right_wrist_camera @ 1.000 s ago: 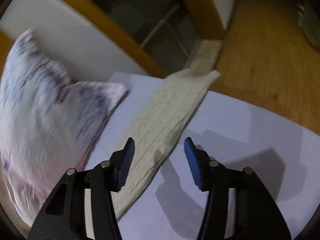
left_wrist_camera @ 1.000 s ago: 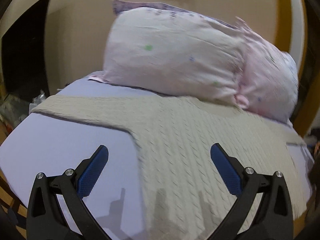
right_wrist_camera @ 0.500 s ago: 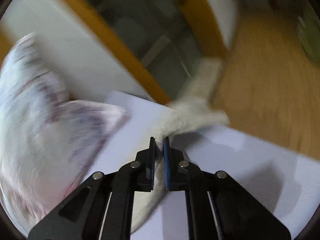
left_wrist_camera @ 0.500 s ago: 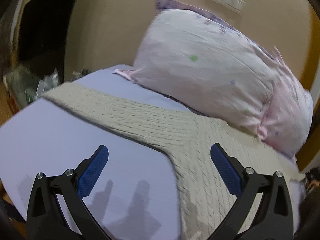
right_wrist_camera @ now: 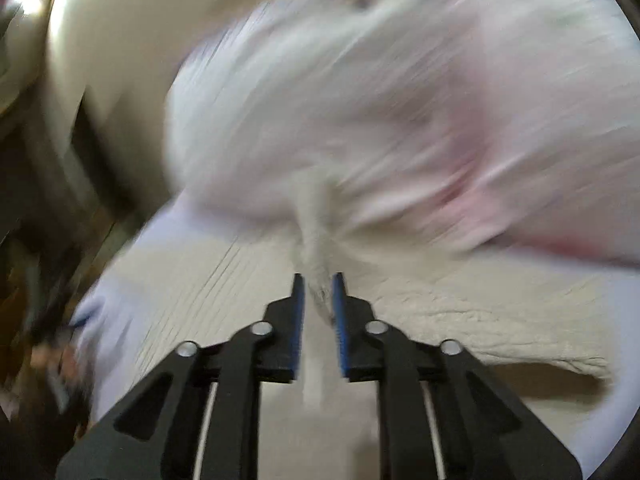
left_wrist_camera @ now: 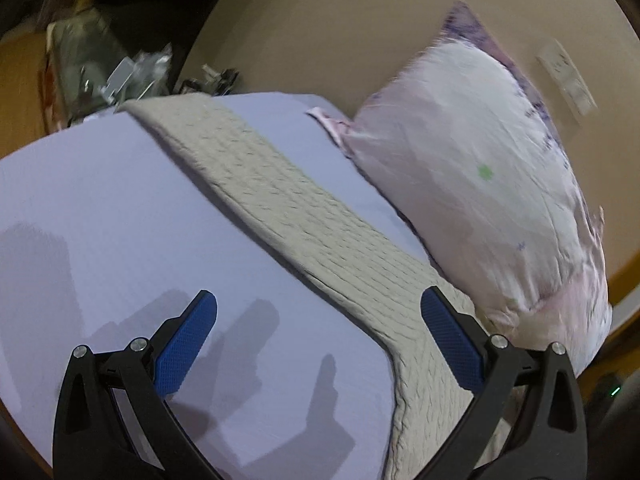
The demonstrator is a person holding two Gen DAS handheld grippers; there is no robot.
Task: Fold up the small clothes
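A beige cable-knit sweater [left_wrist_camera: 304, 216] lies spread on the lavender bed sheet [left_wrist_camera: 100, 208], one sleeve reaching toward the far left corner. My left gripper [left_wrist_camera: 318, 340] is open and empty above the sheet, near where that sleeve joins the body. My right gripper [right_wrist_camera: 318, 292] is shut on the end of the other sleeve [right_wrist_camera: 316, 240] and holds it lifted over the sweater's body [right_wrist_camera: 460, 304]. The right wrist view is heavily blurred.
A pink-white pillow [left_wrist_camera: 480, 184] leans on the beige wall behind the sweater and fills the blurred right wrist view [right_wrist_camera: 380, 100]. Clutter [left_wrist_camera: 120, 76] sits beyond the bed's far left corner. The bed edge [left_wrist_camera: 24, 432] runs below my left gripper.
My right gripper closed on the sleeve end and swung it up and over toward the sweater's body. My left gripper turned left, staying open.
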